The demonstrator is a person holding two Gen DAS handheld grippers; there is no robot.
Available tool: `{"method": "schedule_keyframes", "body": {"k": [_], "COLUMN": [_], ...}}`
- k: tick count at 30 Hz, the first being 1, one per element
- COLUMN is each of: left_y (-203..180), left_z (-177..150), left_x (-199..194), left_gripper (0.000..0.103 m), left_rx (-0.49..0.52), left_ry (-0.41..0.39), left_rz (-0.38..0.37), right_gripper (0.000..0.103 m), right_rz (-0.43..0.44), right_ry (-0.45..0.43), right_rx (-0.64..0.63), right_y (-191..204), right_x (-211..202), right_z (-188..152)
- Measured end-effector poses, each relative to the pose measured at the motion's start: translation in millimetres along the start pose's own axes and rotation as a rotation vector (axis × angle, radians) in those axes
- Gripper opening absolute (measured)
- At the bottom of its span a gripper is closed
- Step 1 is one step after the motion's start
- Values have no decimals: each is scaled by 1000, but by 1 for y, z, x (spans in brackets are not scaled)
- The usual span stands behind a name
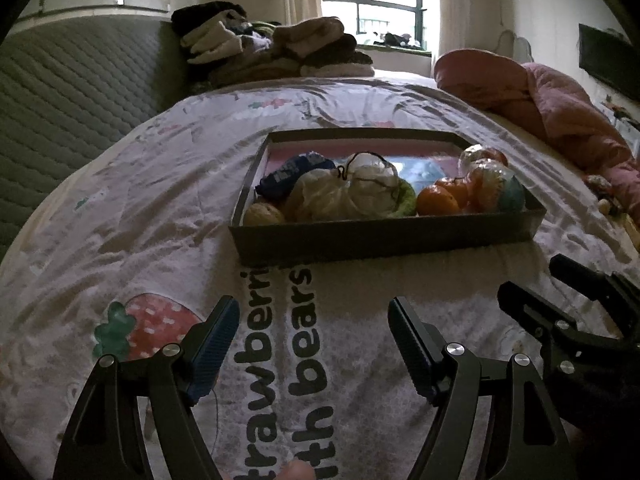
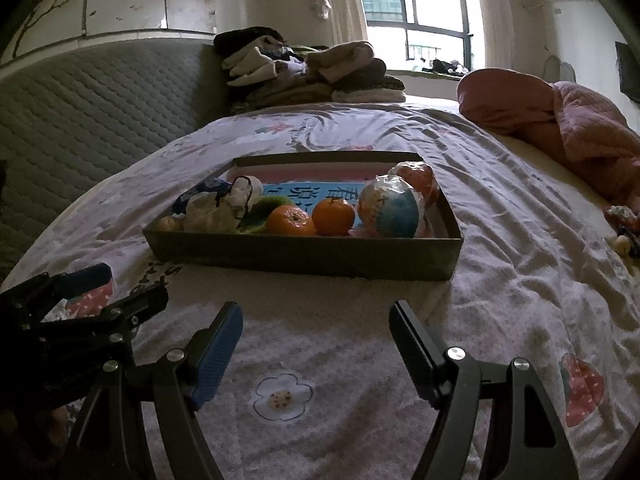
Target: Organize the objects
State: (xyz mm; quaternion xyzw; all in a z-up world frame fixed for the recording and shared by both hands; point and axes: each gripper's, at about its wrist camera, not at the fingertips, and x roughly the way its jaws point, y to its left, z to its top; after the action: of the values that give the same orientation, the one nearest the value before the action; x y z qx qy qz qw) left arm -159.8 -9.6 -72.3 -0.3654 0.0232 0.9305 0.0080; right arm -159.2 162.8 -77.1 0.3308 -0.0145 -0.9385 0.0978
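While both grippers hover before the box [image 2: 304, 256], nothing is held.
Left gripper [image 1: 312, 344] and right gripper [image 2: 316, 344] gape empty; two oranges [image 2: 312, 216] (beside a wrapped ball [image 2: 388, 208]) sit inside the box.

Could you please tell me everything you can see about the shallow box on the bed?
The shallow box is a low, dark rectangular tray, seemingly cardboard, lying flat and open-topped on the printed bedspread. Its floor shows pink and blue printed paper. Inside sit two oranges, a wrapped ball, a pale drawstring pouch and other small items. Neither gripper touches it.
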Motion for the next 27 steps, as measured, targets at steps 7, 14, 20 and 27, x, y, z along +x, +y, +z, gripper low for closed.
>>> {"method": "schedule_keyframes", "body": {"k": [7,14,20,27], "left_y": [0,0,1,0], "left_z": [-2,-3,-3,-4], "left_x": [3,5,5,6], "left_gripper": [78,78,78,78], "left_rx": [-3,-5,-3,4], "left_ry": [6,15,15,29], "left_rz": [-2,2,5,6], "right_gripper": [75,75,75,75], "right_rz": [2,3,1,3], "right_ry": [1,10,25,28], "right_rx": [2,5,15,15], "right_y": [1,1,-1,-1], "right_x": [1,3,6,7], "right_z": [-3,-4,-6,-7]}}
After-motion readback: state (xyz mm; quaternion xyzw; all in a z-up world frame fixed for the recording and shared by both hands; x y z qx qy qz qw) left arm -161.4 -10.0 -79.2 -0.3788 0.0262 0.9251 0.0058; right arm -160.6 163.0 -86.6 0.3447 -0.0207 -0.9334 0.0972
